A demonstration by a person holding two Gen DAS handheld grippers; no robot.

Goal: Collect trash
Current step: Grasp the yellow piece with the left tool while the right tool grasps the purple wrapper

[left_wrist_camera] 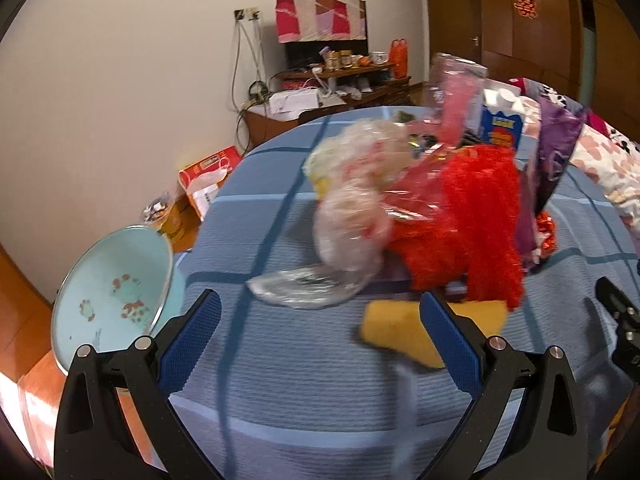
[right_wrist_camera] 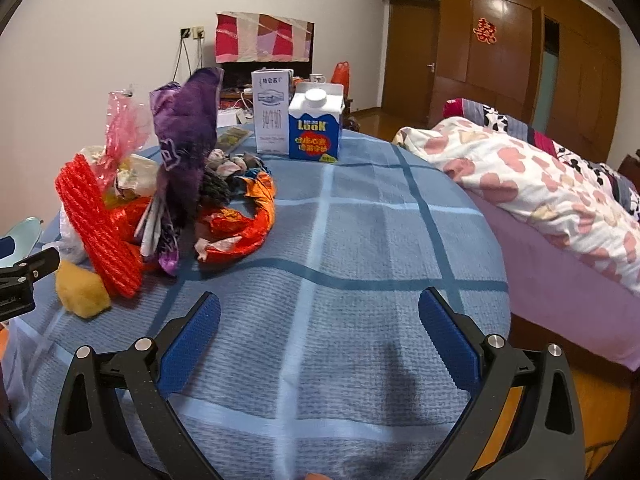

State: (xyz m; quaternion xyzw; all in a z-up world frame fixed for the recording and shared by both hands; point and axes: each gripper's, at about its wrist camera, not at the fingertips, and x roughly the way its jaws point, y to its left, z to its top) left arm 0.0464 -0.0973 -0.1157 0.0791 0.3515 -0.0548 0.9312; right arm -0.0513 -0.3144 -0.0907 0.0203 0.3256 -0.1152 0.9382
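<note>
Through the left wrist camera we see our left gripper [left_wrist_camera: 320, 320] spread wide and holding nothing, hovering low over the blue checked tablecloth [left_wrist_camera: 280, 380]. The trash heap lies at about one o'clock: a crumpled clear plastic bag [left_wrist_camera: 352, 216], red foam netting [left_wrist_camera: 472, 224] and, nearest us, a yellow sponge [left_wrist_camera: 404, 332], whose right part sits behind the right finger [left_wrist_camera: 452, 344]. A pale green bin [left_wrist_camera: 116, 280] waits at nine o'clock, off the table edge. The view is blurred, so finer contact is hard to judge.

Through the right wrist camera our right gripper [right_wrist_camera: 320, 320] is likewise wide open and empty over bare cloth. The heap sits at ten o'clock: the netting [right_wrist_camera: 96, 228], a purple wrapper [right_wrist_camera: 188, 136], an orange foil wrapper [right_wrist_camera: 248, 228]. Two cartons, a white one [right_wrist_camera: 272, 112] and a blue one [right_wrist_camera: 316, 128], stand at twelve o'clock, well apart from us.

To do this well, we judge the sponge the easiest first pick: centre it between the left fingers, close squarely, then carry it to the bin without dragging the bag.
</note>
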